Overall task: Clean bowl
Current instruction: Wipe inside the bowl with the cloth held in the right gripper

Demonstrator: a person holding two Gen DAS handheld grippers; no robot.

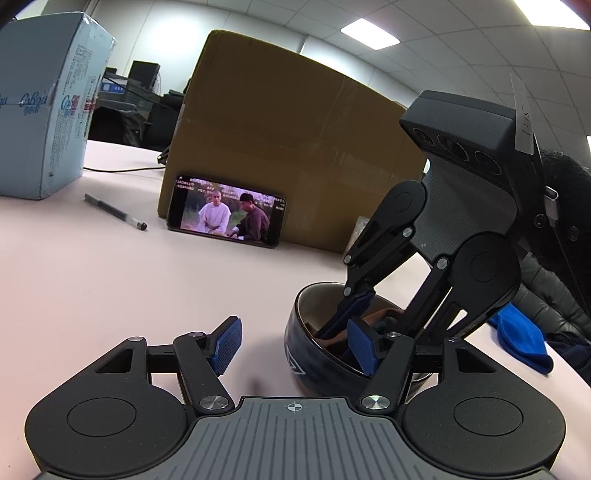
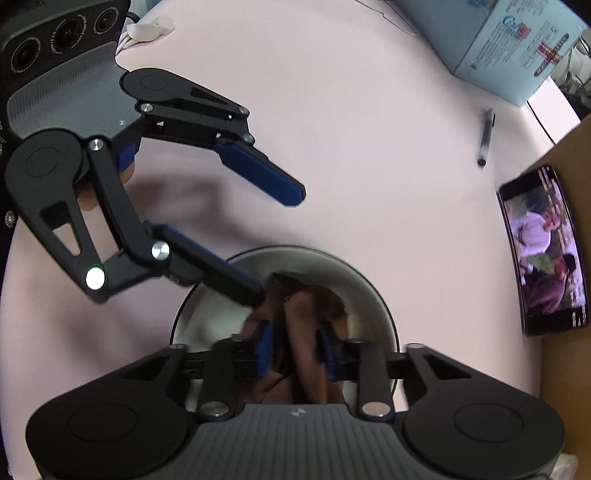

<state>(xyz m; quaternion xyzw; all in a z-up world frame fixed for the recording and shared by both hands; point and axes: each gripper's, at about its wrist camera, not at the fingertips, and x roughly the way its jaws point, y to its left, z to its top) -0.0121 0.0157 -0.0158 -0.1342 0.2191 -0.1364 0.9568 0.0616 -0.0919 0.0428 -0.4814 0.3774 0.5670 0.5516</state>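
A dark bowl (image 1: 317, 350) with a pale inside (image 2: 365, 295) stands on the pink table. My left gripper (image 1: 295, 343) is open. One finger (image 1: 364, 350) is inside the bowl's rim and the other (image 1: 227, 341) is outside over the table. It also shows in the right wrist view (image 2: 280, 243), spread wide. My right gripper (image 2: 295, 354) reaches down into the bowl and is shut on a brown cloth (image 2: 299, 317). In the left wrist view the right gripper (image 1: 351, 314) comes in from above right.
A phone (image 1: 227, 216) playing video leans on a large cardboard box (image 1: 288, 147). A pen (image 1: 116, 212) lies to the left, near a light blue carton (image 1: 44, 107). A blue cloth (image 1: 521, 339) lies at the right edge. Crumpled white tissue (image 2: 149, 27) lies far off.
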